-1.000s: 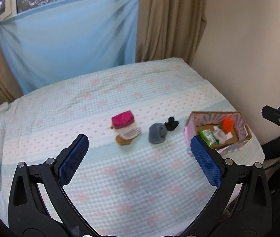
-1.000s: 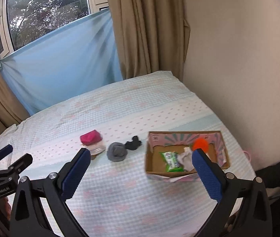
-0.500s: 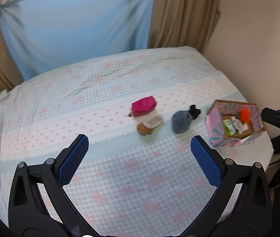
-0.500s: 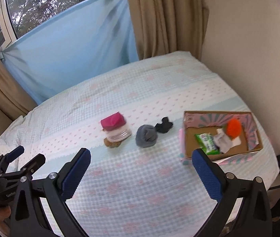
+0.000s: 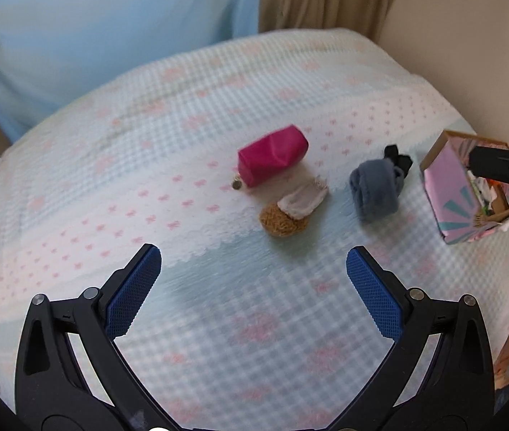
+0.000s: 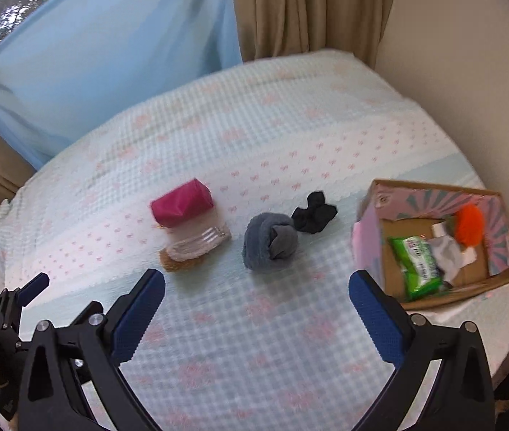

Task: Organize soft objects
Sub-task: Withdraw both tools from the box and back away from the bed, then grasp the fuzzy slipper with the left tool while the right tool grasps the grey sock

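Left wrist view puts the magenta pouch just above centre, its long axis running from lower left up to upper right, with a small round pull at its lower-left end. Just below it lies a whitish clear piece resting partly on a round tan pad; motion blur leaves it unclear whether the pouch touches them. To the right sits the rolled grey sock, its roll running top to bottom of the frame, and a small black cloth touches its upper right. At the right edge stands the pink cardboard box, its open top tipped away to the right. All rest on the pale checked bedspread.

In the right wrist view the box shows a green packet, crumpled white paper and an orange pom-pom inside.

Both tongs hang over the bedspread in the lower frame, holding nothing: the left gripper has its blue pads spread wide, and so does the right gripper.
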Demonstrator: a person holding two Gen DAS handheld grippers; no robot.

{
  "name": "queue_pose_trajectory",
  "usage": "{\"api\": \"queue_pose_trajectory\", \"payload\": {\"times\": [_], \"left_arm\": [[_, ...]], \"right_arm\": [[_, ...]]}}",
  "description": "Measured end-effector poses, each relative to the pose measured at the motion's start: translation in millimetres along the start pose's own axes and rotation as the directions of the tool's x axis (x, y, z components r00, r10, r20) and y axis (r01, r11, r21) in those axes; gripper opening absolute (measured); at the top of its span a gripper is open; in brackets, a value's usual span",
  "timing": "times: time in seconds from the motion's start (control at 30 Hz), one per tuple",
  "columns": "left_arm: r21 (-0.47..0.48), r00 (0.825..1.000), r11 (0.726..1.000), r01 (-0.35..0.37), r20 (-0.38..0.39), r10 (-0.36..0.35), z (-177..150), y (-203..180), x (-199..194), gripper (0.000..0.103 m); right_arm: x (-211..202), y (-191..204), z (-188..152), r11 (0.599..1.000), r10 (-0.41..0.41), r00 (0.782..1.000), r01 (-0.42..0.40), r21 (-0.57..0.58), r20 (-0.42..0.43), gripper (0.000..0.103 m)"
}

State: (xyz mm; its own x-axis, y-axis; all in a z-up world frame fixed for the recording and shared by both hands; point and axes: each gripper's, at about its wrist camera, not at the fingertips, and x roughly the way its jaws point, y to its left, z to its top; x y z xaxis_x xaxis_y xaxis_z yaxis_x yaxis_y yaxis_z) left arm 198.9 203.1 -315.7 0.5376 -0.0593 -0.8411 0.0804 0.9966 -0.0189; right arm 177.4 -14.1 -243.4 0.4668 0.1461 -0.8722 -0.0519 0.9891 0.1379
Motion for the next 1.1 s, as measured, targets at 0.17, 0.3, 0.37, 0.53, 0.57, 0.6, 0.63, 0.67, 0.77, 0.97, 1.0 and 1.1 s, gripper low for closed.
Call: {"api": "queue_pose_trajectory", "payload": {"times": [0.17, 0.3, 0.37, 0.53, 0.57, 0.6, 0.63, 0.67, 0.77, 0.97, 1.0, 1.1], "left_arm": [[0.042, 0.999, 0.999, 0.028, -0.041, -0.026, 6, -10, 51, 0.102], [0.101, 0.996, 0.992, 0.070, -0.066, -0.063, 12, -23, 92, 0.102], [0.139, 0.996, 0.987, 0.075, -0.066, -0.066, 16, -30, 106, 0.102], [0.235, 0.996, 0.969, 0.073, -0.064, -0.060, 16, -48, 141, 0.102], [0.254, 0.996, 0.964, 0.074, -0.060, -0.061, 14, -52, 147, 0.102], [0.268, 0.996, 0.960, 0.076, -0.058, -0.062, 14, -54, 152, 0.102], [0.283, 0.996, 0.956, 0.081, -0.059, -0.066, 13, -57, 157, 0.102], [0.295, 0.996, 0.952, 0.084, -0.060, -0.070, 12, -60, 162, 0.102], [0.326, 0.996, 0.942, 0.082, -0.065, -0.065, 9, -66, 173, 0.095], [0.362, 0.995, 0.929, 0.083, -0.083, -0.056, 12, -71, 184, 0.079], [0.361, 0.995, 0.929, 0.082, -0.086, -0.054, 12, -70, 185, 0.075], [0.352, 0.995, 0.932, 0.083, -0.086, -0.056, 15, -66, 184, 0.053]], "right_arm": [[52, -6, 10, 0.999, -0.014, 0.999, 0.015, 0.033, -0.036, 0.102], [91, -17, 14, 0.996, -0.024, 0.996, 0.032, 0.081, -0.089, 0.102], [107, -23, 13, 0.994, -0.025, 0.994, 0.037, 0.107, -0.107, 0.102], [142, -32, 9, 0.991, -0.021, 0.988, 0.041, 0.130, -0.151, 0.102], [148, -34, 8, 0.991, -0.016, 0.988, 0.037, 0.131, -0.152, 0.102], [152, -34, 8, 0.991, -0.017, 0.989, 0.036, 0.128, -0.150, 0.102], [156, -35, 7, 0.992, -0.019, 0.989, 0.038, 0.123, -0.148, 0.102], [161, -36, 7, 0.992, -0.022, 0.989, 0.039, 0.120, -0.146, 0.102], [176, -38, 6, 0.992, -0.012, 0.988, 0.032, 0.122, -0.154, 0.102], [198, -39, 8, 0.991, 0.005, 0.983, 0.019, 0.135, -0.181, 0.097], [201, -38, 8, 0.991, 0.009, 0.983, 0.016, 0.136, -0.186, 0.096], [208, -38, 7, 0.989, 0.046, 0.979, -0.016, 0.148, -0.199, 0.070]]}}
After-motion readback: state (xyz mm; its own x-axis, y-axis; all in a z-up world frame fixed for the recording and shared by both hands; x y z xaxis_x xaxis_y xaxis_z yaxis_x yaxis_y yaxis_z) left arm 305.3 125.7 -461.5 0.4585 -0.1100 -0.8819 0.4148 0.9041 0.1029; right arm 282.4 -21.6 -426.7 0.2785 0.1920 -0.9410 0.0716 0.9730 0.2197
